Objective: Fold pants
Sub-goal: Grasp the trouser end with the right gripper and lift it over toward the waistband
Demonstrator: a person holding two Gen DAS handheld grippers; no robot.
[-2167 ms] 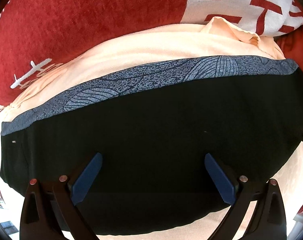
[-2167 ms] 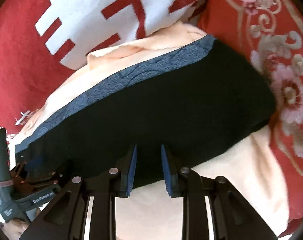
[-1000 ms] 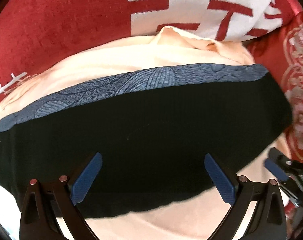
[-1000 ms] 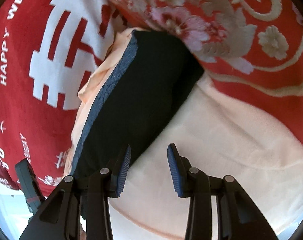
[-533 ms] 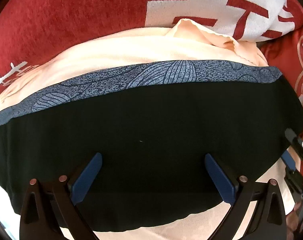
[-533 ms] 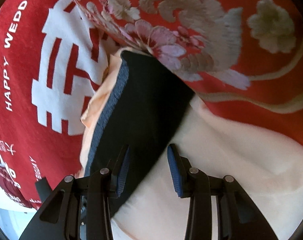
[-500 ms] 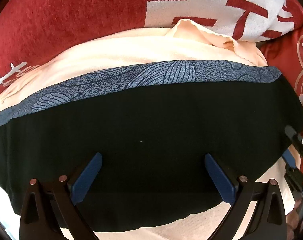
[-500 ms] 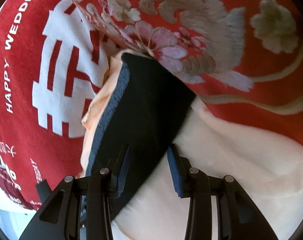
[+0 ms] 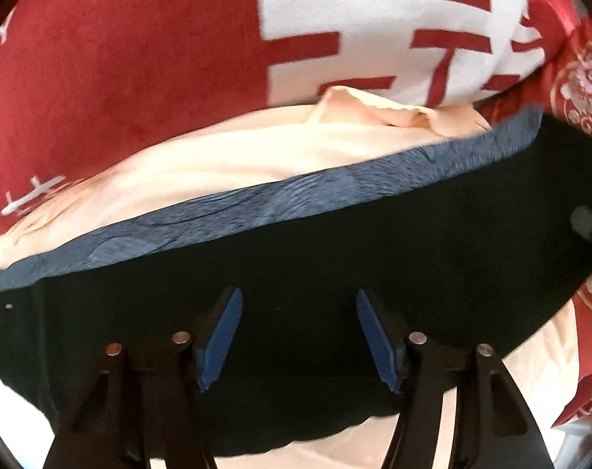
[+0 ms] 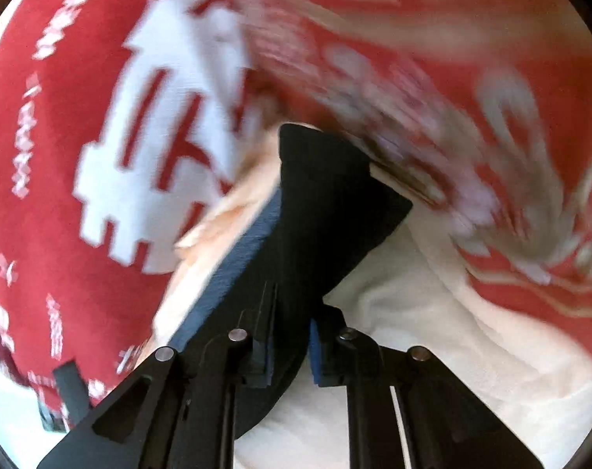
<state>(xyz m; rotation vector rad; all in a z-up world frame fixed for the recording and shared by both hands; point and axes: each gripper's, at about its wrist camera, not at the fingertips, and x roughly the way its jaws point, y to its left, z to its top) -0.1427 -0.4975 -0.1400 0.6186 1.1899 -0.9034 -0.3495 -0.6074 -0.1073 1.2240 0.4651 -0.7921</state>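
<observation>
Since half a sec ago: left gripper (image 9: 297, 332) jaws narrowed noticeably, blue pads (image 9: 219, 338) now closer together but w/ a clear gap between; right gripper (image 10: 288, 346) jaws drawn in from a spread stance onto the pants (image 9: 315, 273). Right view heavily motion-blurred, so background detail unreliable.

Left view: black pants w/ blue-grey patterned waistband (image 9: 256, 207) lying folded across a cream blanket (image 9: 237, 156). Waistband on the far edge, running from lower left up to upper right. Jaws poised over the near half of the black fabric, spread apart, nothing seen between them; cloth fills the gap behind and below the pads. Can't tell whether pad tips touch the fabric. Near hem of the pants showing below the jaws, cream blanket past it. Red cloth w/ white block pattern (image 9: 374, 19) beyond the blanket. Red floral fabric (image 9: 585, 90) at right edge.

Right view: jaws pinching the near end of the pants, black fabric (image 10: 327, 215) pressed between the two pads and rising away from them as a lifted strip, waistband along its left side. Cream blanket to the right and below the jaws.
</observation>
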